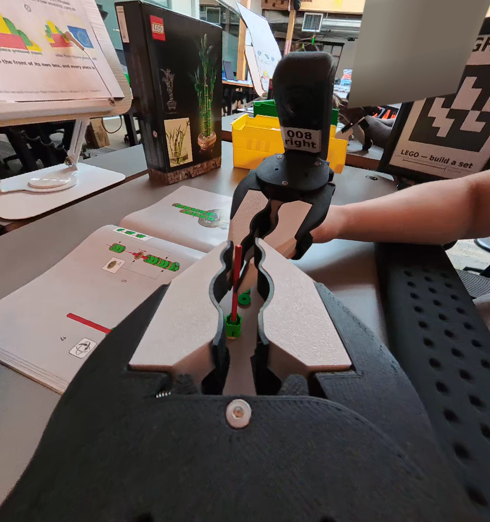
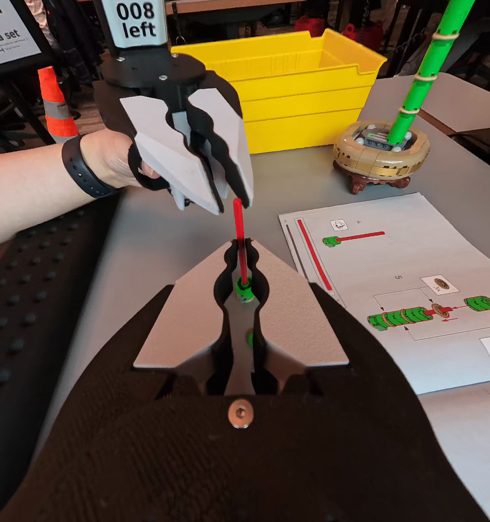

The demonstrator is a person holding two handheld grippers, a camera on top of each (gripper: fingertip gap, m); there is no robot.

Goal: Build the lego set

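Observation:
A red axle (image 2: 239,226) stands upright with a green round piece (image 2: 244,291) on its lower end, just above the grey table. My right gripper (image 2: 241,242) is shut on the axle's middle. My left gripper (image 2: 234,207) hangs over the axle's top, with its jaws slightly apart on either side of the tip. In the left wrist view the axle (image 1: 236,271) rises between my left gripper's fingertips (image 1: 244,244), and the green piece (image 1: 233,324) sits low between them. The right gripper (image 1: 242,282) reaches in from behind. A loose green ring (image 1: 244,299) lies on the table.
An open instruction booklet (image 2: 393,282) lies to the right of the right gripper. A yellow bin (image 2: 294,93) and a tan pot with a green bamboo stalk (image 2: 379,158) stand behind. A black perforated mat (image 2: 26,282), the set's box (image 1: 181,99) and a document stand (image 1: 40,175) border the table. The tips of one gripper are about 5 cm away from the tips of the other.

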